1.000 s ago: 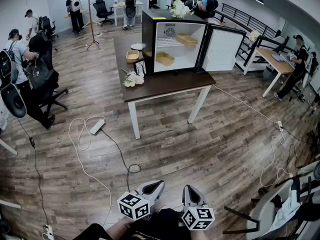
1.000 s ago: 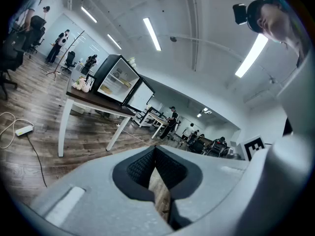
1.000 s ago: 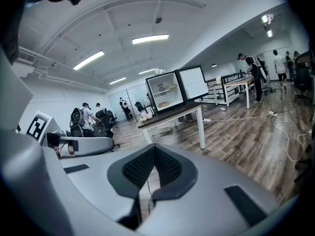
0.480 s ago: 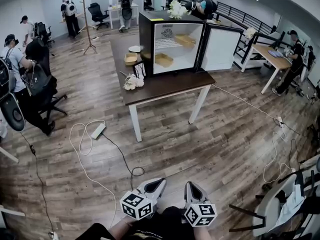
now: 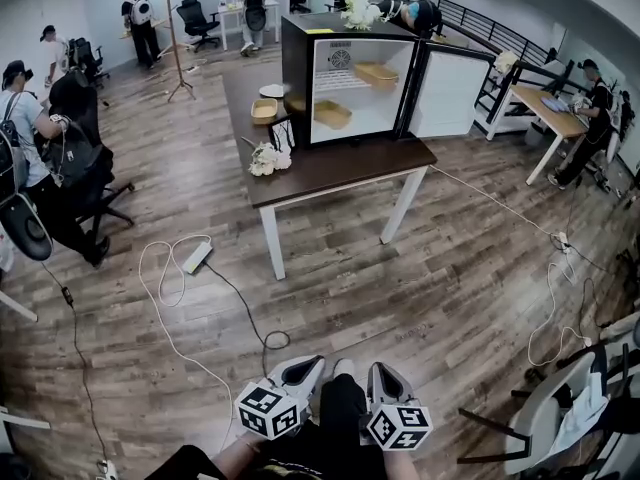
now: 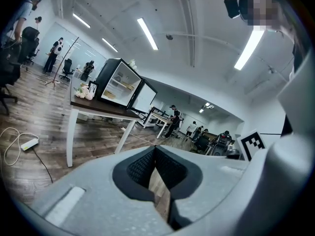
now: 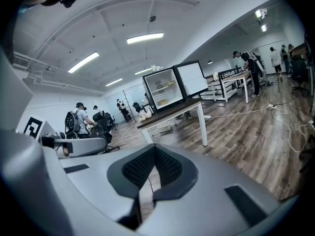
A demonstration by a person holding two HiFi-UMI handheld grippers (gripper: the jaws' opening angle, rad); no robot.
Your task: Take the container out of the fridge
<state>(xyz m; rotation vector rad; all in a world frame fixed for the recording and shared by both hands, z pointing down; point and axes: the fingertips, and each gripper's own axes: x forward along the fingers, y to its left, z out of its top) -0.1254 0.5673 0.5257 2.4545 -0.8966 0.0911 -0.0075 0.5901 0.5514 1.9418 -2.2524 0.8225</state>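
A black mini fridge (image 5: pixel 345 73) stands on a dark wooden table (image 5: pixel 330 173), far ahead of me, with its door (image 5: pixel 447 93) swung open to the right. Inside, one tan container (image 5: pixel 375 73) sits on the upper shelf and another (image 5: pixel 332 115) on the lower shelf. My left gripper (image 5: pixel 308 368) and right gripper (image 5: pixel 383 375) are held low near my body, well short of the table. Both are shut with nothing between their jaws. The fridge (image 6: pixel 118 84) shows small past the left gripper (image 6: pixel 154 149), and the fridge (image 7: pixel 165 88) past the right gripper (image 7: pixel 154 149).
On the table lie a wooden bowl (image 5: pixel 264 112), white flowers (image 5: pixel 265 158) and a small frame (image 5: pixel 281 135). Cables and a power strip (image 5: pixel 196 256) trail over the wood floor at left. People and office chairs stand at left; a desk (image 5: pixel 545 118) and a chair (image 5: pixel 560 418) are at right.
The table and fridge sit slightly nearer in the head view. Both grippers have shifted a little forward with me, still shut and empty.
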